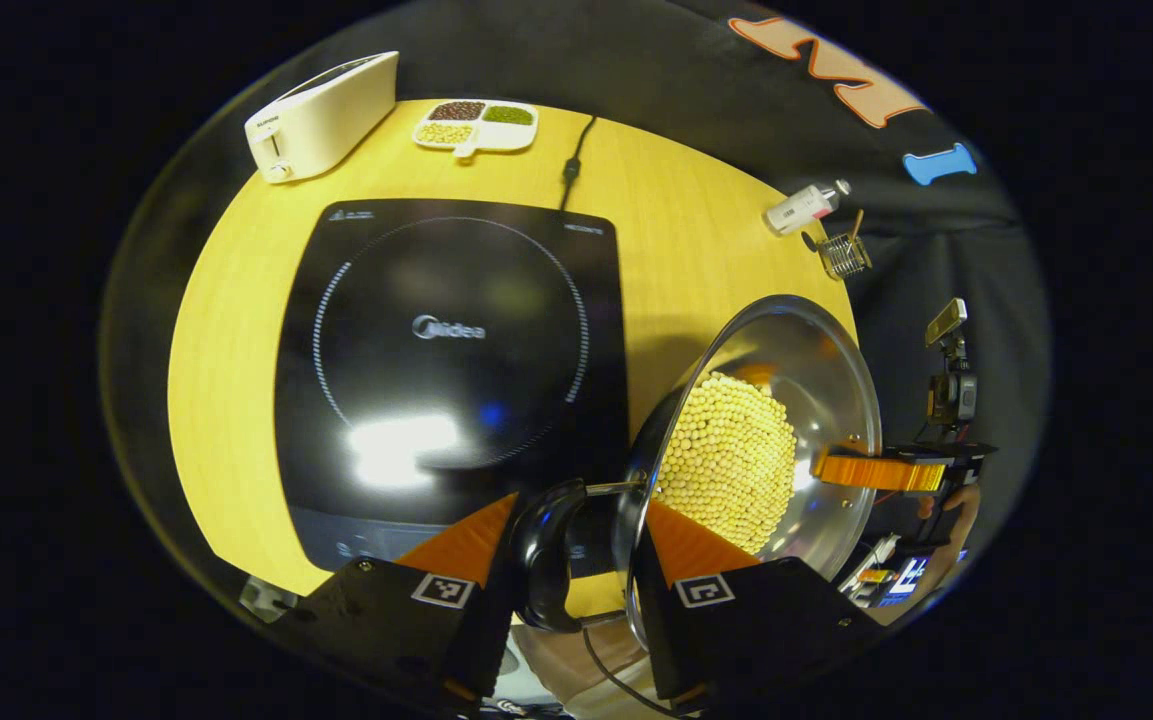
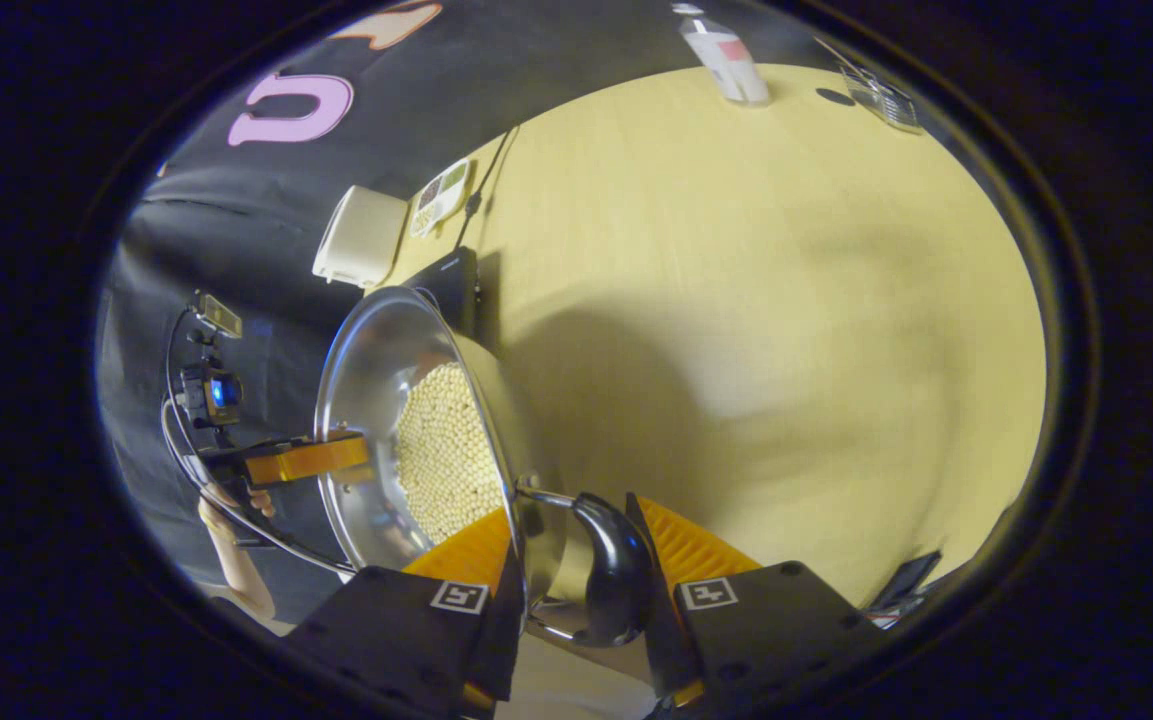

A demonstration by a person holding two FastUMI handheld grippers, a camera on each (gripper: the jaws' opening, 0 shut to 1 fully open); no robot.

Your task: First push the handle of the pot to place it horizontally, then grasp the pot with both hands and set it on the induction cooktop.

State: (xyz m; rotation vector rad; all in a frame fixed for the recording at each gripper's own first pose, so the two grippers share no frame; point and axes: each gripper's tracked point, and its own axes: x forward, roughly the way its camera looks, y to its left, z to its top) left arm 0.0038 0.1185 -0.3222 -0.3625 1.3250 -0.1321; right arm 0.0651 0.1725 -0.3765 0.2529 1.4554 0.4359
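A steel pot (image 1: 816, 380) holding pale beans (image 1: 726, 460) hangs just right of the black induction cooktop (image 1: 446, 340), casting a shadow on the wooden table. My left gripper (image 1: 576, 550) is shut on the pot's black side handle (image 1: 546, 560). On the opposite rim the right gripper (image 1: 876, 470) grips the other side, a hand behind it. In the right gripper view, my right gripper (image 2: 576, 555) is shut on the black handle (image 2: 616, 570) of the pot (image 2: 376, 360). The left gripper (image 2: 306, 460) shows across the rim and the cooktop's corner (image 2: 451, 280) lies beyond.
A white toaster (image 1: 321, 115) and a divided dish of beans (image 1: 476, 125) stand at the table's far edge, with the cooktop's cord (image 1: 573, 160) beside them. A bottle (image 1: 804, 207) and a small wire basket (image 1: 844, 255) lie at the far right.
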